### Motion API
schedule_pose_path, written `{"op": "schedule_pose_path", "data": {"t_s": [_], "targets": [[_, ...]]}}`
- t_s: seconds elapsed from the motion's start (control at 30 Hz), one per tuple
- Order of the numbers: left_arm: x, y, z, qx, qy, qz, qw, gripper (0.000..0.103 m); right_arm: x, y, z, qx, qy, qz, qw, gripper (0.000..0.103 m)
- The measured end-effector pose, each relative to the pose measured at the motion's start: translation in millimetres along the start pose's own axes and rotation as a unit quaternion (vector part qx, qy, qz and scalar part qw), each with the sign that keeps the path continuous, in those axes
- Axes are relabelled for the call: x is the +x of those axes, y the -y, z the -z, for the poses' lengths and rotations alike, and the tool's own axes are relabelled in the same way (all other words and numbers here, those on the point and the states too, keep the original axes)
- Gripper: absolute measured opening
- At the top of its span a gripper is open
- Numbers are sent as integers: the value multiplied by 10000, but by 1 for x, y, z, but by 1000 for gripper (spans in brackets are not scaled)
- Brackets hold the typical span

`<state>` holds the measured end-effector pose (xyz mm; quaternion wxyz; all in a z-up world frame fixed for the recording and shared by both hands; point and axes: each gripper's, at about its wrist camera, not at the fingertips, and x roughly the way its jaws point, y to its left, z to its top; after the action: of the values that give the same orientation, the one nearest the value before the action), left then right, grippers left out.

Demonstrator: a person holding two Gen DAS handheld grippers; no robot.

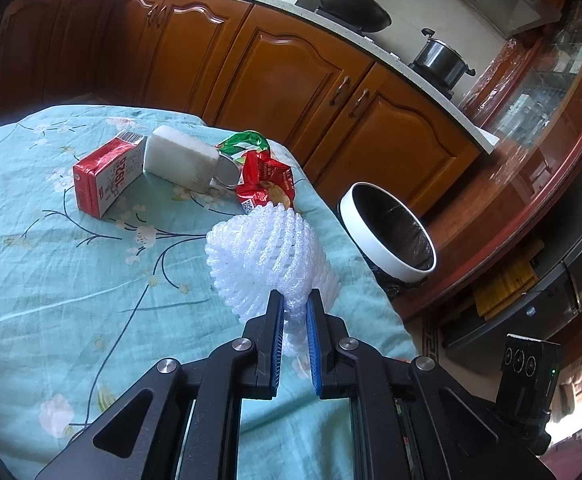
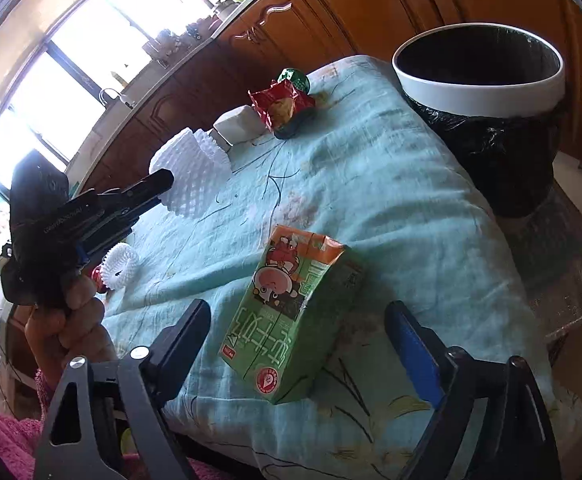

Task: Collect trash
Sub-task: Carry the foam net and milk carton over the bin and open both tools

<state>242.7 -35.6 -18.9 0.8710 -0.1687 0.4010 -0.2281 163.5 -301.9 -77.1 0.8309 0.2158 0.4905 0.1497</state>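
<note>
My left gripper [image 1: 294, 300] is shut on a white foam fruit net [image 1: 267, 256] and holds it just above the teal tablecloth [image 1: 51, 280]; it also shows in the right wrist view [image 2: 191, 172]. Beyond it lie a red carton [image 1: 105, 176], a white block [image 1: 181, 158] and a red snack wrapper [image 1: 265, 182]. My right gripper [image 2: 297, 316] is open, its fingers either side of a green and orange drink carton [image 2: 291, 316] lying on the cloth. The bin [image 2: 479, 76] with a white rim and black liner stands past the table's far edge.
A green wrapper [image 1: 245, 140] lies behind the red one. A small white foam ring [image 2: 121, 266] lies near the left hand. Wooden kitchen cabinets [image 1: 291, 72] run behind the table, with a wok and a pot on the stove.
</note>
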Motion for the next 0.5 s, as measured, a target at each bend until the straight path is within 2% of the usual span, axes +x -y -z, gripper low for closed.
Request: {"op": "schedule_pose_path", "data": {"t_s": [0.07, 0.13, 0.23, 0.5], "targets": [[0, 1, 0, 3, 16, -9, 10000, 10, 7, -8, 0, -82, -20, 113, 9999, 78], [0, 3, -1, 26, 29, -13, 10000, 10, 15, -18, 0, -271, -57, 274, 9992, 67], [1, 6, -2, 102, 33, -11, 9999, 9, 16, -23, 0, -457, 28, 337, 9984, 62], [23, 32, -10, 393, -105, 110, 9991, 9, -18, 7, -23, -216, 532, 267, 9980, 58]]}}
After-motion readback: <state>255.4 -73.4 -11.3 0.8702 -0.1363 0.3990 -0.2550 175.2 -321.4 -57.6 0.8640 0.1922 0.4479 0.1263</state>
